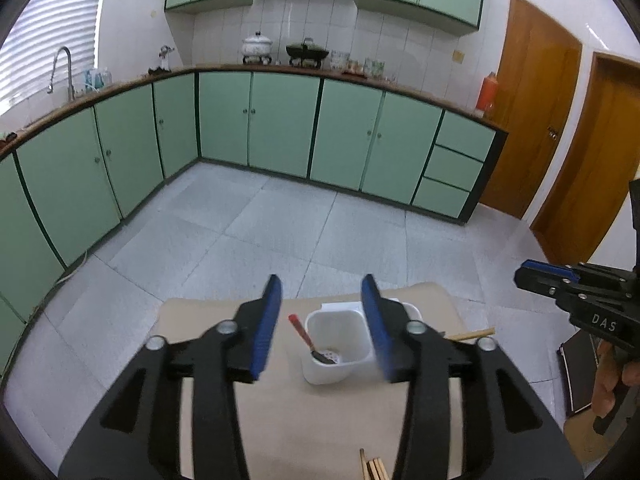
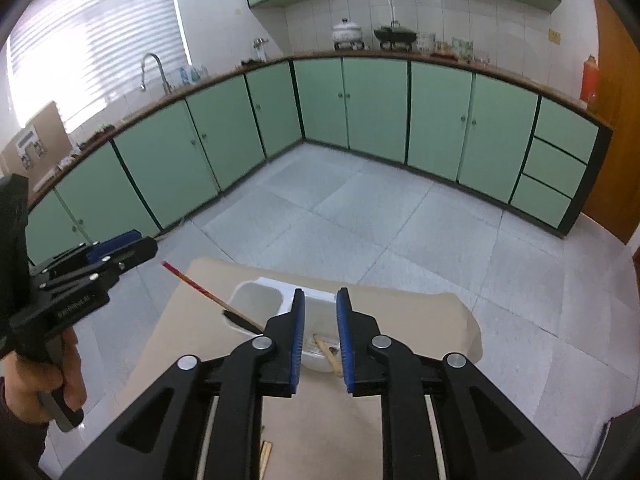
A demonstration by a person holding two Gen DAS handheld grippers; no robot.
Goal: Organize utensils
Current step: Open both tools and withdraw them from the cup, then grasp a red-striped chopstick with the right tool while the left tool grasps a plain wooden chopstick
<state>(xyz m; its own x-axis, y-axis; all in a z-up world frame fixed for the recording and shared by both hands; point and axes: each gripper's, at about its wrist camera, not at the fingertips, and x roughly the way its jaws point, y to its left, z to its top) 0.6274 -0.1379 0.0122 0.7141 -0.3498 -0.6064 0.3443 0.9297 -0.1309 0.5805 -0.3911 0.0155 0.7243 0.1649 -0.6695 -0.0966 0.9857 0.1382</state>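
The left gripper [image 1: 322,292] stands with fingers apart and nothing between them, over a white holder [image 1: 338,350] on a beige mat [image 1: 312,420]. A red-handled utensil [image 1: 301,330] leans in the holder's left cup; only the left view shows its perforated bottom. Only the right view shows a wooden utensil [image 2: 330,354] in the right cup, partly hidden behind the right gripper [image 2: 320,298], fingers slightly apart, empty. Chopsticks [image 1: 374,468] are cut off below
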